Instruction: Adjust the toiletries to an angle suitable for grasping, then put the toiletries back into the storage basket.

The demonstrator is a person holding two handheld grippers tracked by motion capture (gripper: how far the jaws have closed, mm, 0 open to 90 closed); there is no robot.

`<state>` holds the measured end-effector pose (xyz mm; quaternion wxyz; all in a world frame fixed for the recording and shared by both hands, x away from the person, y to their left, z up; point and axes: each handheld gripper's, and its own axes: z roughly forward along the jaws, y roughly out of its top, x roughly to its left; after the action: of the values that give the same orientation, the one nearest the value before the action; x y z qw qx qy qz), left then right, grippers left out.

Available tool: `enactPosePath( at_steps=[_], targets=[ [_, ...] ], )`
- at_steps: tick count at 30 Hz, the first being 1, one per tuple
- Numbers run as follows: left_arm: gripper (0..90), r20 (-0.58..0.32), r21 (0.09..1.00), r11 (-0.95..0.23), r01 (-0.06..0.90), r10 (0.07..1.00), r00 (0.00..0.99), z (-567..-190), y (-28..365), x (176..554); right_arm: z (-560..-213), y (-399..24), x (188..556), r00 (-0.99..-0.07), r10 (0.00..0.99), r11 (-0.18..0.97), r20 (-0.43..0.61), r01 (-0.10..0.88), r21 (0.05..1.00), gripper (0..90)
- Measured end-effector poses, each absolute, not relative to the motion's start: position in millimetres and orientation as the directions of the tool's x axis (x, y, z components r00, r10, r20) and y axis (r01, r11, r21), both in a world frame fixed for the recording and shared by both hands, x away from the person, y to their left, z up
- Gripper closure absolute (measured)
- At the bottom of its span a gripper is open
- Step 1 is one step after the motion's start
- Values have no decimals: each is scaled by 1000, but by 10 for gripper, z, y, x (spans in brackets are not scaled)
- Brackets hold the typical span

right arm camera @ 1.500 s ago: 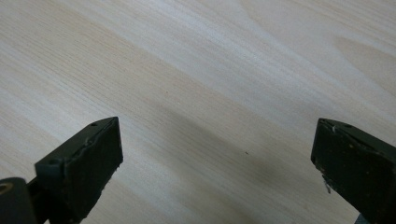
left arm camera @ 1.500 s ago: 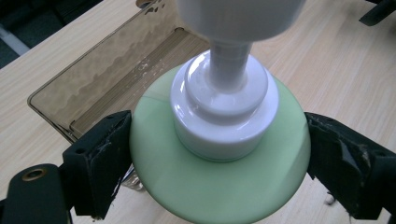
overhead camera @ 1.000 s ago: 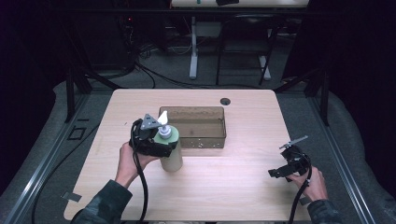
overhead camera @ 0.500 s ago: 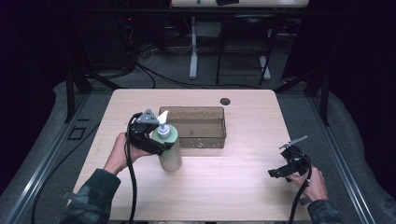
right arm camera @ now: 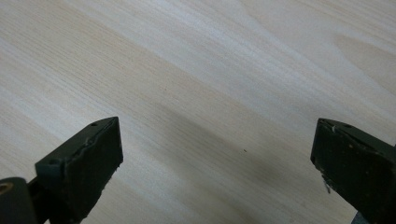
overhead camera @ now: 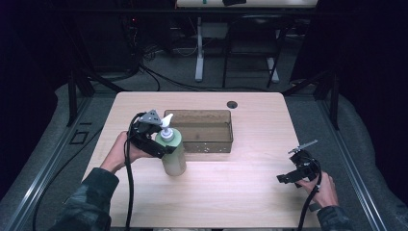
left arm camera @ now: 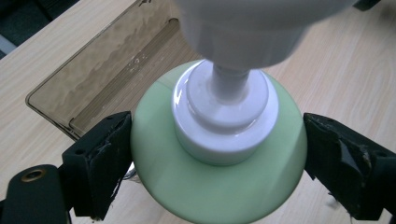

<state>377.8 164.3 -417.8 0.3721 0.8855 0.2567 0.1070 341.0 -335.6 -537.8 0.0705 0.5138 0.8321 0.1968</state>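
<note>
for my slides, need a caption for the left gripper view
Left tongs clamp a green pump bottle beside a smoky clear bin.

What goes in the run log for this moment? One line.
left gripper shut on green pump bottle | bottle beside brown tray | right gripper open over table

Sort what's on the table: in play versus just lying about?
In play: pale green pump bottle with white dispenser, clamped by left gripper; brown translucent plastic tray right behind it.
Lying about: idle right gripper, jaws open; dark round hole in tabletop.
</note>
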Motion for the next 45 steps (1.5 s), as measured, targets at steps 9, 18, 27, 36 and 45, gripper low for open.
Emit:
enactPosePath(
  at_steps=[9,18,27,36,45],
  targets=[
    [63,-15,729,-521,443,635,772,-3884,1624,3700,-5382,-3349,3415,-462,882,395,88,830,394,19],
    [106,25,716,-531,453,668,744,-3645,1462,3680,-5382,-3353,3414,-461,883,396,86,831,391,21],
    [178,42,696,-530,484,703,710,-3555,1452,3714,-5384,-3354,3415,-462,883,397,85,830,391,24],
    [277,47,678,-534,504,717,696,-3474,1446,3730,-5390,-3345,3413,-468,881,407,75,827,387,26],
    [396,45,632,-568,528,707,706,-3472,1376,3785,-5392,-3349,3417,-468,881,407,76,829,383,27]
  ],
)
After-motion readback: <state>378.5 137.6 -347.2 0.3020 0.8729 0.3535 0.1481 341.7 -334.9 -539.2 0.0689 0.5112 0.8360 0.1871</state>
